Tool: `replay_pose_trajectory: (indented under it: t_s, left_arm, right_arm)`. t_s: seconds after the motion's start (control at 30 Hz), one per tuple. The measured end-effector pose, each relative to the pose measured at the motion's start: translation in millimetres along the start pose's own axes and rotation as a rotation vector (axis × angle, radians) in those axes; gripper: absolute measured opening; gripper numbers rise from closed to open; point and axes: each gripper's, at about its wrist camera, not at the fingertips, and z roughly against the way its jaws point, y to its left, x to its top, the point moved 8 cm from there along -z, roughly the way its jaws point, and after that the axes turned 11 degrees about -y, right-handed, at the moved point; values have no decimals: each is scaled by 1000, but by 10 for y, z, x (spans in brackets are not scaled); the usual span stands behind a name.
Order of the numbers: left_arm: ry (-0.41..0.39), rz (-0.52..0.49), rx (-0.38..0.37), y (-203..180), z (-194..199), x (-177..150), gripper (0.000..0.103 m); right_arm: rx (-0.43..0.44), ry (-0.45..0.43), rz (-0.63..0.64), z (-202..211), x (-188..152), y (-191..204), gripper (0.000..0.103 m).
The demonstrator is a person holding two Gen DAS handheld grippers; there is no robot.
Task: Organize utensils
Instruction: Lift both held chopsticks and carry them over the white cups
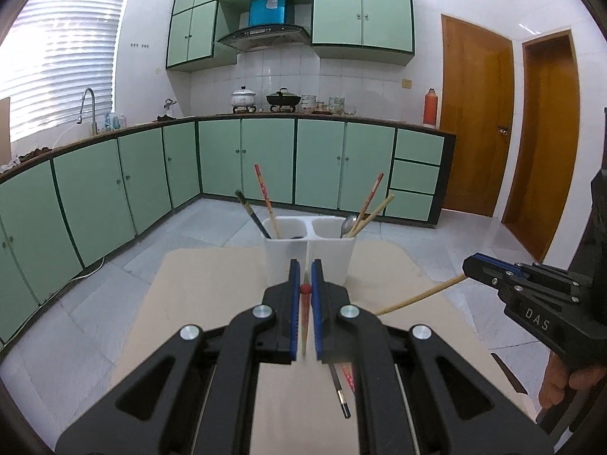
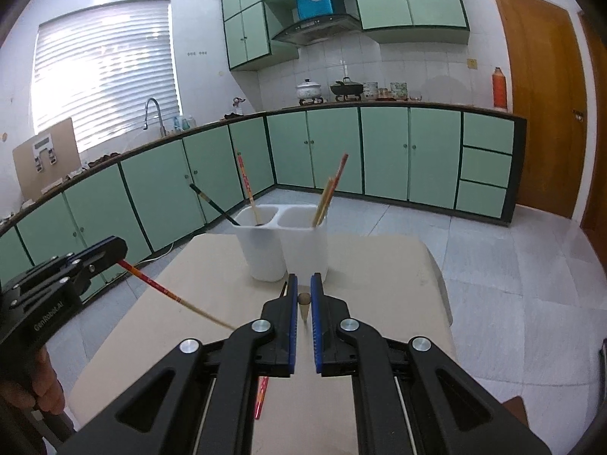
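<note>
While both grippers hang above the beige table [image 1: 212,284], each is clamped on a single chopstick. Seen from its own camera, the left gripper [image 1: 305,265] is clenched on a red-topped chopstick [image 1: 304,314] that runs end-on between the blue pads [image 1: 292,303]; from the right wrist camera the same stick slants out of the left gripper toward the near side of the white holder [image 2: 288,242], its pale tip low over the table. The right gripper [image 2: 303,280] pinches a plain bamboo chopstick [image 2: 304,303], also held end-on.

The white holder stands on the table just beyond both grippers and has two compartments. Its left compartment carries a black chopstick [image 1: 252,214] and a red patterned chopstick [image 1: 265,201], both leaning left. Its right compartment carries a metal spoon [image 1: 347,224], a red chopstick [image 1: 370,199] and a bamboo chopstick [image 1: 373,214], all leaning right.

Nearer than the holder, beneath the left gripper, a black chopstick on the table [image 1: 340,392] lies beside a red one [image 1: 349,377].
</note>
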Motion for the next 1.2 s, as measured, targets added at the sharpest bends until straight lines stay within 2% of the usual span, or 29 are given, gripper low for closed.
replay_pose_trajectory:
  t_s: [0.53, 1.0, 1.2]
  left_arm:
    - [-17, 14, -32, 49, -123, 275, 5]
    - [-73, 13, -43, 38, -166, 581, 5]
    - [-116, 9, -54, 18, -250, 847, 5]
  right_arm:
    - [66, 21, 52, -232, 395, 79, 7]
    - [114, 15, 67, -296, 673, 116, 7]
    - [140, -11, 75, -274, 919, 132, 7]
